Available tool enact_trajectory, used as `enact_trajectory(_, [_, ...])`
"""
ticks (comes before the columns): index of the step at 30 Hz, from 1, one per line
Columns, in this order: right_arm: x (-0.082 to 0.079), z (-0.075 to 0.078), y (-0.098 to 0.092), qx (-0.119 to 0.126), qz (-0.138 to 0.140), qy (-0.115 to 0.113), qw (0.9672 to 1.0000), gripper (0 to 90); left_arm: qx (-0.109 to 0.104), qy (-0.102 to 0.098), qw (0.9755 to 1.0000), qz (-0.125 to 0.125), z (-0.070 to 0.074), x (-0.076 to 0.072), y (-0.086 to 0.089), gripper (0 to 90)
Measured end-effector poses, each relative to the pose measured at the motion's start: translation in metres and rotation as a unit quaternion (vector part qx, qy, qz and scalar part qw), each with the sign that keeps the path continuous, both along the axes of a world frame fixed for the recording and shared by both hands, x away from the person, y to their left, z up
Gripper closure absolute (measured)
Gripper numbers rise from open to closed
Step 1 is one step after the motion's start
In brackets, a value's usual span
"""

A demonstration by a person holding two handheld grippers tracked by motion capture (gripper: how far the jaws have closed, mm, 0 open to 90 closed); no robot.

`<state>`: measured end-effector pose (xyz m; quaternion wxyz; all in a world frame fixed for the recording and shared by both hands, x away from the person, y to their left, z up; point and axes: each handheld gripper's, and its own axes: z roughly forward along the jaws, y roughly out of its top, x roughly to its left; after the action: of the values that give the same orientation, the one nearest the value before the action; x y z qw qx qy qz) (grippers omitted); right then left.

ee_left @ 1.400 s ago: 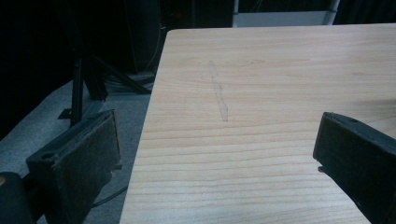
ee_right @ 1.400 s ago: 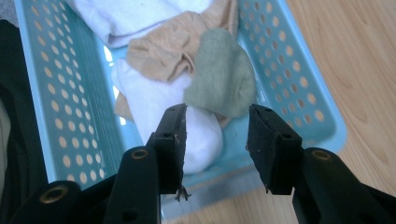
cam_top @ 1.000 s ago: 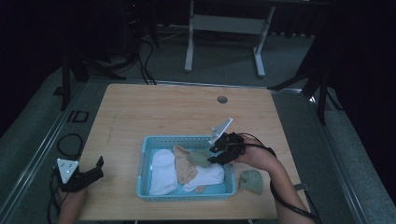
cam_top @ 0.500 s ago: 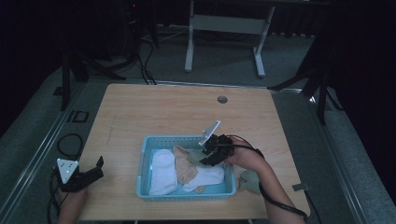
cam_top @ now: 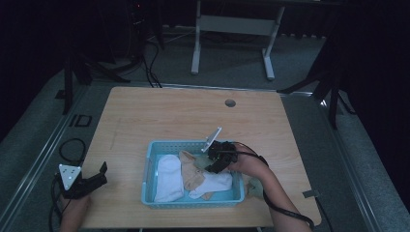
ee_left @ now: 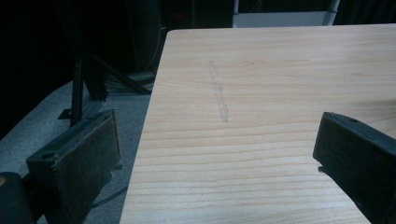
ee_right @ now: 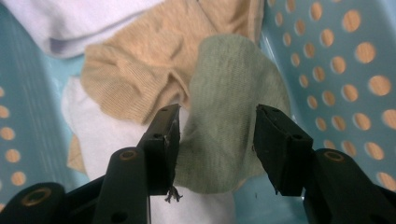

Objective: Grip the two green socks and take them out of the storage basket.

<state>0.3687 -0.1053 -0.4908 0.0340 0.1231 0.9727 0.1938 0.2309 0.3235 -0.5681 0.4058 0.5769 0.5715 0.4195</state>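
Compared with a second ago, the right gripper (cam_top: 211,166) has come down from above the far right corner of the light blue perforated plastic basket (cam_top: 150,164) and now dips inside it, its grey plate tilted up toward 12 o'clock; the pale green sock that lay on the bench at about 4 o'clock of the basket's right wall now has a counterpart inside the basket, while part of a green piece (cam_top: 251,186) shows on the wood beside the forearm. The right gripper's jaws have just been opening, and in the right gripper view they stand about half apart with the sage-green knitted sock (ee_right: 229,121) lying between them; the left pad looks to brush its edge while the right pad stands clear of it, so nothing is clamped. That sock rests on the tan knitted sock (ee_right: 135,79), at about 11 o'clock of it, and on the white socks (ee_right: 100,135) beneath, close against the basket's right wall. The left gripper (cam_top: 89,181) has kept its place at the near left corner of the wooden bench (cam_top: 169,116), well apart from the basket at about 9 o'clock of it; its jaws stand wide apart over bare wood, holding nothing.
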Motion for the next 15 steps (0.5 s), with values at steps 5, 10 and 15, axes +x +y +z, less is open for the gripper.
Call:
enact_trajectory(5, [0.002, -0.004, 0.002, -0.006, -0.005, 0.000, 1.0000, 50.7, 0.000, 0.000, 1.0000, 0.000, 0.000, 0.000, 0.000, 0.4])
enact_trajectory(10, [0.003, -0.010, 0.003, -0.018, -0.005, 0.005, 0.9998, 58.2, 0.001, 0.000, 1.0000, 0.000, 0.000, 0.000, 0.000, 0.4])
enact_trajectory(15, [0.002, -0.010, 0.003, -0.019, -0.001, 0.007, 0.9998, 75.5, 0.000, -0.001, 1.0000, 0.000, 0.000, 0.000, 0.000, 0.4])
